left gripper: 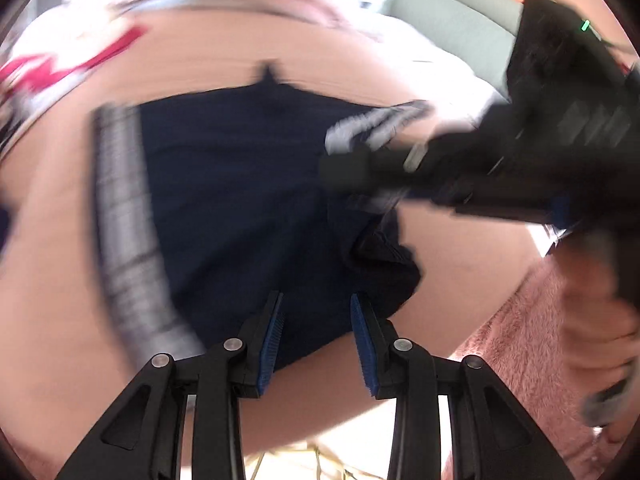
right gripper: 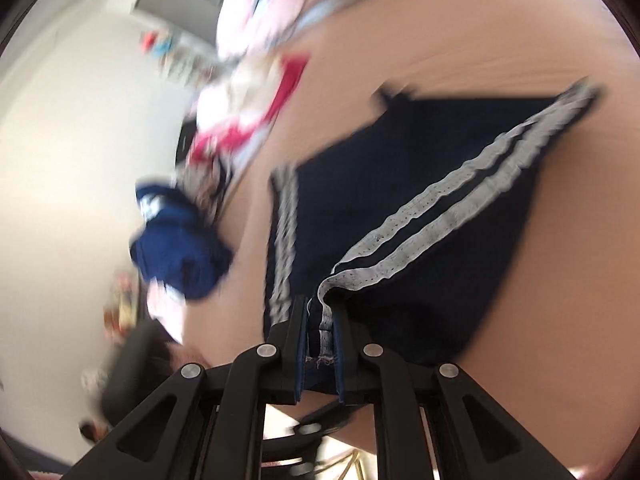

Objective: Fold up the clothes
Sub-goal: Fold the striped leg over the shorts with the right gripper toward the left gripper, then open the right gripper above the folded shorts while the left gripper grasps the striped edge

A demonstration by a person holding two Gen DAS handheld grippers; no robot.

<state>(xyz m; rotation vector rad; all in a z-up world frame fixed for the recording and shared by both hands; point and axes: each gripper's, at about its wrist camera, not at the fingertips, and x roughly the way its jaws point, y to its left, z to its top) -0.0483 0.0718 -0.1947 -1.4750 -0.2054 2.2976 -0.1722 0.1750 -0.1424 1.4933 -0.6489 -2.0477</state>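
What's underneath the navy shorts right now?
The navy shorts lie on a peach sheet, which shows all around them. Whatever is directly beneath the fabric is covered. The right gripper pinches one striped edge.

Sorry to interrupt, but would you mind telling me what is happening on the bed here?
A person with a handheld claw in each hand is folding navy shorts with grey side stripes on a peach sheet. The right claw is shut on the striped edge of the shorts. The left claw is open over the near edge, gripping nothing. More clothes are piled farther back.
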